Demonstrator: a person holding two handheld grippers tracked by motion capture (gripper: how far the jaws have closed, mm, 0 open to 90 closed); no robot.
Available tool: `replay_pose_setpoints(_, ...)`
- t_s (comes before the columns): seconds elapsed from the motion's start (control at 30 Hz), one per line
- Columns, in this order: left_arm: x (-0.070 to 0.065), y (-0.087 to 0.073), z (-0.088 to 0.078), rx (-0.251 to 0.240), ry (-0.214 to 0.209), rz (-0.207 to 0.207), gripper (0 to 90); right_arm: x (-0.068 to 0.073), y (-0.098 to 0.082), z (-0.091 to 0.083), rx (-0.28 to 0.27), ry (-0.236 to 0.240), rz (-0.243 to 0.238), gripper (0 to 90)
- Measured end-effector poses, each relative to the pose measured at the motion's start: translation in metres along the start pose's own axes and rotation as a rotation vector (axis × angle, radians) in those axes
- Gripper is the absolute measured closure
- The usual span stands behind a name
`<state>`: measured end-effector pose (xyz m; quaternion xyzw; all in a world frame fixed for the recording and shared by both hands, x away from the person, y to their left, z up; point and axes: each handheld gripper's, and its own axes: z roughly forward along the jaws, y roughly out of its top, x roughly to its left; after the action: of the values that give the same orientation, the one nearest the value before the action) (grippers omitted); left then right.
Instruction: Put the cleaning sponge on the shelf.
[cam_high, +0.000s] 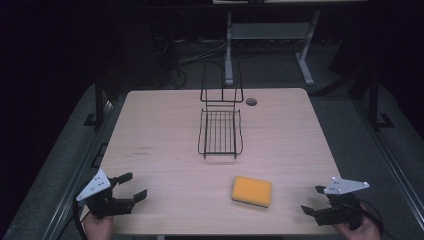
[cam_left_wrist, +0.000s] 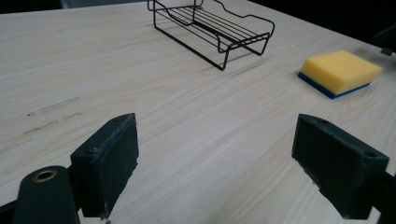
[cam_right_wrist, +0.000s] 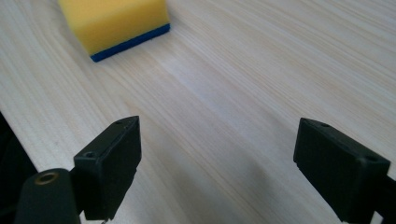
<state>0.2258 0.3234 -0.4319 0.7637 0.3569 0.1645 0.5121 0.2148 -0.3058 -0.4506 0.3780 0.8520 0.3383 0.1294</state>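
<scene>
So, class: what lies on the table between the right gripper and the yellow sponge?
Nothing: in the right gripper view, bare wood runs from the open right gripper to the sponge; the high view agrees.

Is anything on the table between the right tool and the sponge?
Nothing visible. Bare wood lies between the open right tool and the sponge. The wire rack sits farther back, out of that path.

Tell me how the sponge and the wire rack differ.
The sponge is a solid yellow block with a blue underside; the wire rack is an open frame of thin black wire. The sponge lies flat and low, while the rack has a back part that stands up. The sponge is near the front edge, the rack farther back at the middle. Both rest on the wooden table, untouched.
</scene>
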Motion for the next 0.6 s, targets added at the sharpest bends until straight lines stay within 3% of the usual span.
replay_pose_setpoints(0.6, -0.004, 0.001, 0.003, 0.004, -0.025, 0.015, 14.0, 0.007, 0.009, 0.000, 0.020, 0.027, -0.043, 14.6)
